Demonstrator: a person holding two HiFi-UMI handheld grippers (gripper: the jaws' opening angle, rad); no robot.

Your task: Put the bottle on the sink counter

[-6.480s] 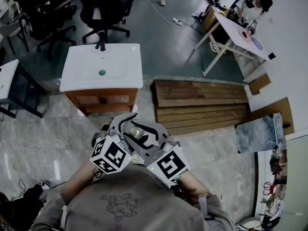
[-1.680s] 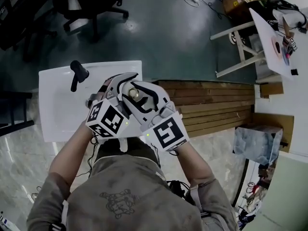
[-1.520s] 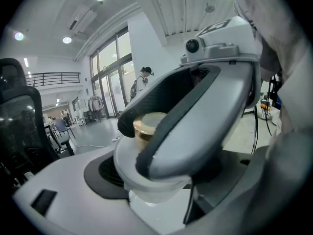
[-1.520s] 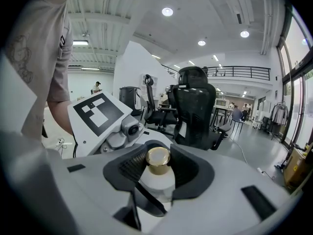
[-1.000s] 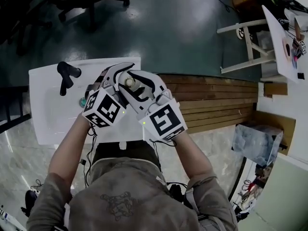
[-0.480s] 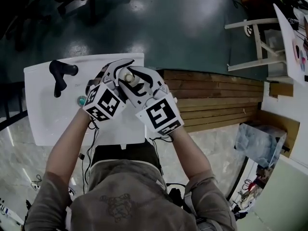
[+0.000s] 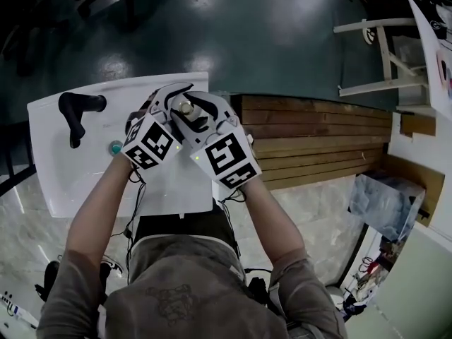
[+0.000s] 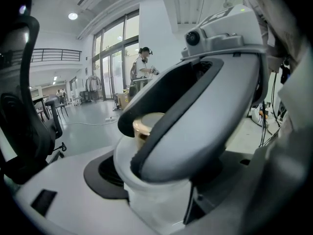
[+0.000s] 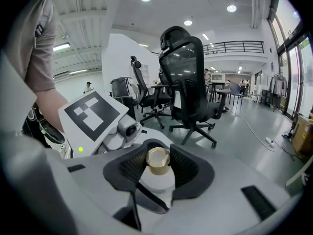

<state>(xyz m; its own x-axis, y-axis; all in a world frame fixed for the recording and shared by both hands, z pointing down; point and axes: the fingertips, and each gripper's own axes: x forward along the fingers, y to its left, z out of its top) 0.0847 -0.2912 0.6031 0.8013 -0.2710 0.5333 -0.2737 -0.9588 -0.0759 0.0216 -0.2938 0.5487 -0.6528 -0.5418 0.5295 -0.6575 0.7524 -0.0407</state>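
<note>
Now my left gripper (image 7: 164, 104) and right gripper (image 7: 200, 113) jaws both clamped on bottle (image 7: 186, 107), over sink bench (image 7: 85, 186).

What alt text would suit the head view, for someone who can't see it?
From above: a person holds a gold-capped bottle with the left gripper and right gripper, over a white sink counter with a black faucet.

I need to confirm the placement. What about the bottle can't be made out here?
Bottle base and its contact with the counter: hidden in every view by the left gripper and right gripper.
Bottle body, head view: only its top shows above the grippers.
</note>
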